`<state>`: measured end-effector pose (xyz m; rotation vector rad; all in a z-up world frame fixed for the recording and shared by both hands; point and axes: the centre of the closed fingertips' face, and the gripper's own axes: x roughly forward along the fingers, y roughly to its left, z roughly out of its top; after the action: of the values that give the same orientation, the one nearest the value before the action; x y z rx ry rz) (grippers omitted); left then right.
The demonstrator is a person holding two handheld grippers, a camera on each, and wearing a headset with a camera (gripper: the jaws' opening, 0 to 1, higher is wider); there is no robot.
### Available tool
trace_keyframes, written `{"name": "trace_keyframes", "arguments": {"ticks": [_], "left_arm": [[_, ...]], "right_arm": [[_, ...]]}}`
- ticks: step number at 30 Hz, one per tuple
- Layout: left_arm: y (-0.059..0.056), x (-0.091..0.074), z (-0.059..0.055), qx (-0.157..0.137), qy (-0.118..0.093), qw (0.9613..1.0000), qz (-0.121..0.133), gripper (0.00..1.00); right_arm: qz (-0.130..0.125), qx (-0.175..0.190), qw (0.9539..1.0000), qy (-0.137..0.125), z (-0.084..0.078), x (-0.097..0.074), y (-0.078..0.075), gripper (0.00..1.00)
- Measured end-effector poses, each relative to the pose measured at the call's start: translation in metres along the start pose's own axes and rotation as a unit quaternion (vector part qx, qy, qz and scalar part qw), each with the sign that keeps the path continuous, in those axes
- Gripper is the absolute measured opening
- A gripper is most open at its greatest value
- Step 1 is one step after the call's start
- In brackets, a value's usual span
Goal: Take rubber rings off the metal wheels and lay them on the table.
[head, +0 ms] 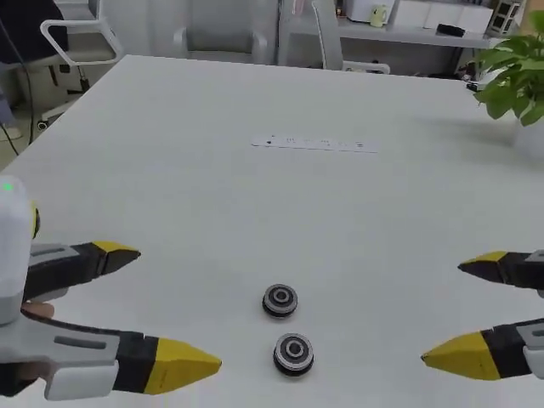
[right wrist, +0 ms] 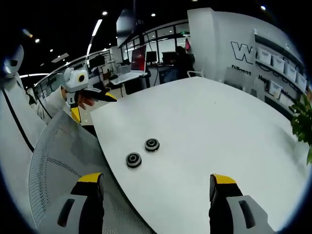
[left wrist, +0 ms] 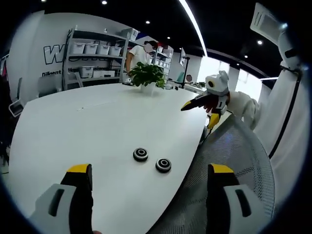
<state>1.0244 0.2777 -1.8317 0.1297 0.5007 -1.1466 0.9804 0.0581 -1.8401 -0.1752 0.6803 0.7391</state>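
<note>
– Wheels (head: 280,301), where were they?
– Both lay flat on the worktop (head: 170,144) near its front edge, one just beside the other without touching, between the two tools.
– And the rings (head: 277,357)?
– Dark bands sat around both rims, on the wheels.
– Left tool (head: 176,308)?
– Released, jaws spread wide and holding nothing, left of the wheels and apart from them. In the left gripper view the wheels lay ahead of its yellow tips.
– Right tool (head: 444,312)?
– Also released, jaws wide, well to the right of the wheels, gripping nothing.
– Anything else on the worktop?
– A pale strip (head: 314,143) lay farther back, and a plant (head: 512,81) stood at the far right.
</note>
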Motion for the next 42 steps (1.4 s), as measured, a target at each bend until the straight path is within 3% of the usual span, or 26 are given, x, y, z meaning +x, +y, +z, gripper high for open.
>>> {"name": "trace_keyframes", "arguments": {"ticks": [9,14,20,21,24,26,28,31,37,42], "left_arm": [[0.013,0.002,0.04,0.044,-0.006,0.999,0.003,0.97],[0.007,0.01,0.068,0.081,-0.012,0.9967,-0.007,0.97],[0.006,0.021,0.088,0.124,-0.004,0.9923,-0.008,0.97],[0.006,0.024,0.092,0.131,-0.006,0.9913,-0.009,0.97],[0.01,0.034,0.103,0.149,-0.033,0.9883,-0.008,0.93],[0.011,0.041,0.105,0.137,-0.047,0.9893,-0.014,0.9],[0.011,0.051,0.11,0.13,-0.08,0.9882,-0.017,0.9],[0.012,0.064,0.103,0.126,-0.094,0.9873,-0.022,0.88],[0.008,0.082,0.081,0.142,-0.095,0.985,-0.027,0.8],[-0.004,0.089,0.073,0.146,-0.112,0.9817,-0.047,0.74]], "right_arm": [[0.01,-0.028,0.9985,-0.045,0.039,-0.002,0.0,0.88],[0.021,-0.042,0.997,-0.062,0.056,0.005,0.001,0.88],[0.033,-0.058,0.9943,-0.084,0.077,0.016,0.001,0.87],[0.042,-0.059,0.9924,-0.099,0.084,0.018,0.003,0.86],[0.061,-0.054,0.9876,-0.134,0.098,0.022,0.007,0.82],[0.068,-0.053,0.9846,-0.152,0.105,0.028,0.006,0.78],[0.076,-0.052,0.982,-0.165,0.109,0.033,0.007,0.75],[0.101,-0.028,0.9775,-0.183,0.11,0.044,0.009,0.69],[0.12,-0.024,0.9745,-0.188,0.099,0.065,0.015,0.57],[0.144,-0.04,0.9735,-0.174,0.082,0.076,0.027,0.47]]}}
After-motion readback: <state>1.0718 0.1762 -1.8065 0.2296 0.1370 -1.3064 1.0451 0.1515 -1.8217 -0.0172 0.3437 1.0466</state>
